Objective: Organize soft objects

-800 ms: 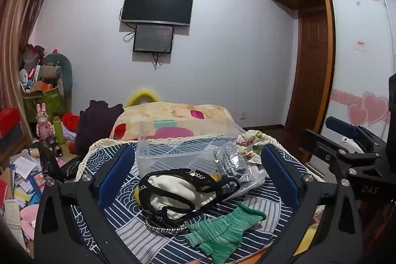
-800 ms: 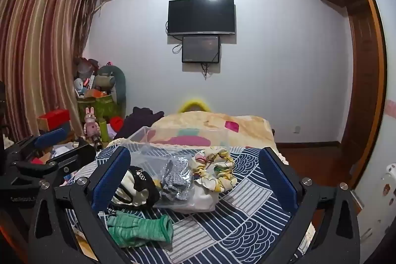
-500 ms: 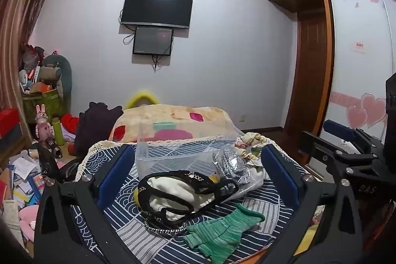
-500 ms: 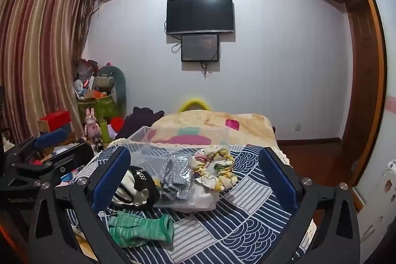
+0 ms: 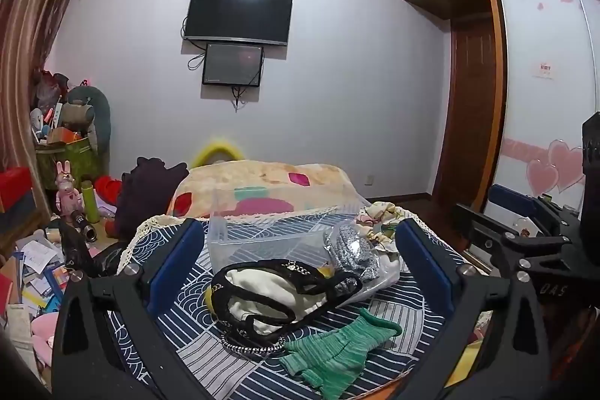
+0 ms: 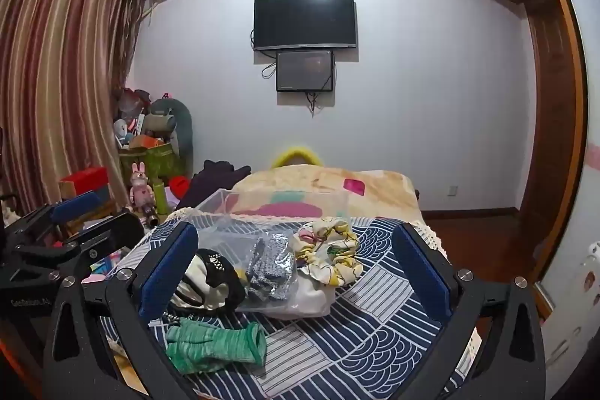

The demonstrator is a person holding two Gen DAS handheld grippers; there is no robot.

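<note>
The clear plastic bin (image 5: 262,231) stands on the blue-and-white patterned cloth (image 6: 378,325) that covers the table, and everything else is placed here relative to that bin. Against its near wall lies the cream cloth with black lace trim (image 5: 270,295), partly over a black-and-white beaded cord (image 5: 251,347). Nearer the cameras than that cloth, well clear of the bin, lies the green knitted glove (image 6: 213,343), flat on the cloth. At the bin's near right corner, as the left wrist view has it, a clear bag holding a silver sequined piece (image 6: 272,265) leans on a white soft item (image 6: 311,298). Just beyond the bag, beside the bin's right wall, sits the floral scrunchie (image 6: 332,250) in cream, yellow and pink. Behind the bin a beige blanket with coloured patches (image 5: 270,182) rises, and on the far wall beyond it hang 2 dark screens (image 6: 304,21), one above the other. The left gripper (image 5: 296,265) hangs short of the bin with its 2 blue-padded fingers spread wide and nothing between them touching the pads. The right gripper (image 6: 296,265) is likewise spread wide and empty, aimed at the bag and scrunchie side of the bin.
</note>
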